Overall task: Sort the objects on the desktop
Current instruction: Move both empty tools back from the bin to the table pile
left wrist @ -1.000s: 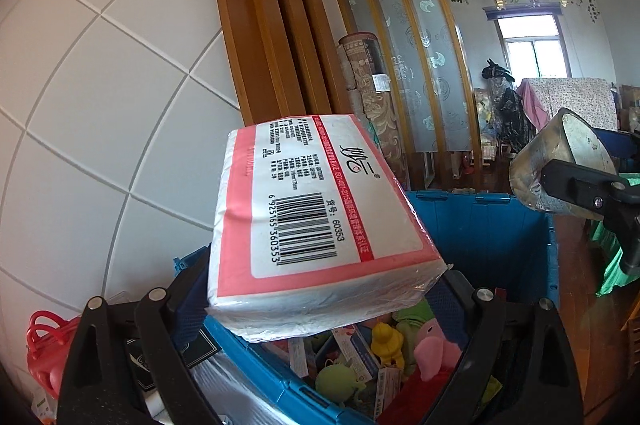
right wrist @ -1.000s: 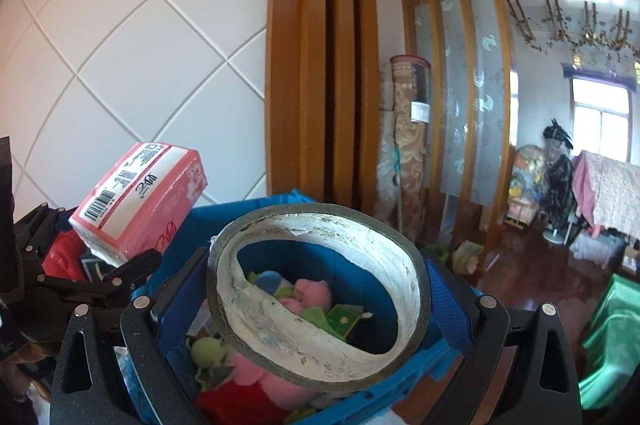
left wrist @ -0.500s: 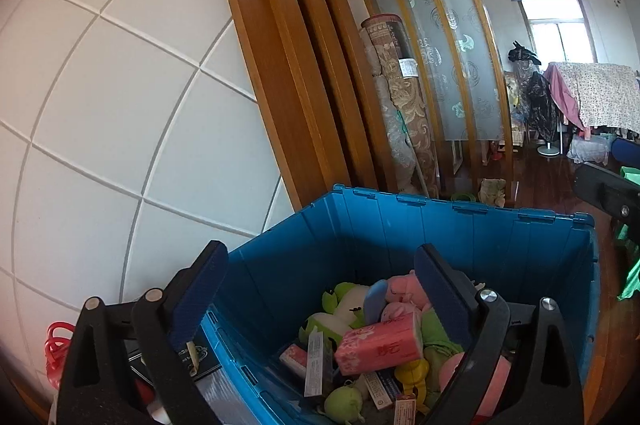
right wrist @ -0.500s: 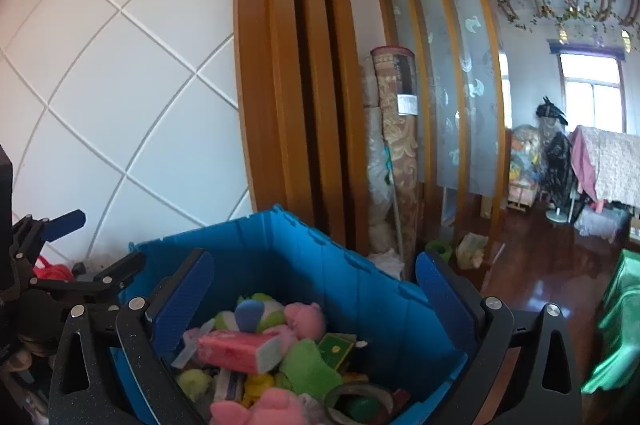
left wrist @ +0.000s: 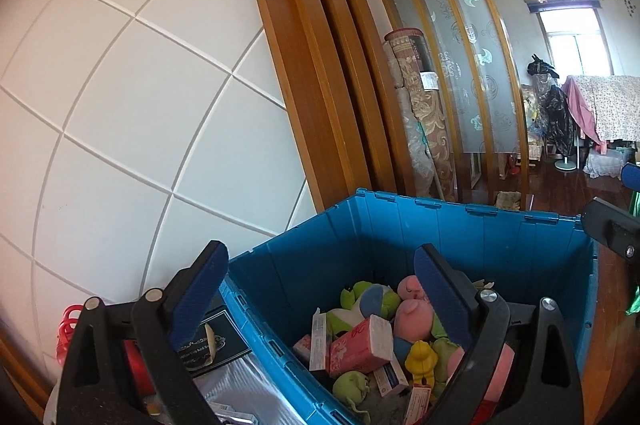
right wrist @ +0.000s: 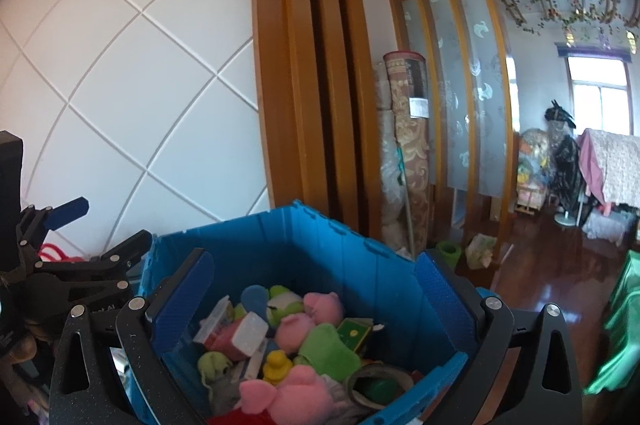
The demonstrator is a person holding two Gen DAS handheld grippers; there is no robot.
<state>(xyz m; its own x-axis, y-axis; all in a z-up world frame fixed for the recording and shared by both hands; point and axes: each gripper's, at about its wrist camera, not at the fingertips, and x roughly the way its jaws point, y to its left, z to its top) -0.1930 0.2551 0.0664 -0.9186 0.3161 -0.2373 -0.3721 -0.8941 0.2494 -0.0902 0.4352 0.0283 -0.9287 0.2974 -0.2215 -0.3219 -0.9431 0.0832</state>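
1. Both the left hand-held gripper (left wrist: 320,299) and the right hand-held gripper (right wrist: 316,295) gape wide, holding nothing.
2. The pink tissue pack (left wrist: 360,345) lies inside the blue bin (left wrist: 480,229) among plush toys (right wrist: 316,309).
3. It is probably light and squashy, its wrapper slick; gripping across its narrow sides looks best.

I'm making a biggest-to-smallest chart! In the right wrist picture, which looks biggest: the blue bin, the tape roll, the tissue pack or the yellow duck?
1. Blue bin, by far.
2. Tape roll and tissue pack: look about alike, and the tape roll is nearer the camera, so no ranking.
3. Yellow duck, smallest.
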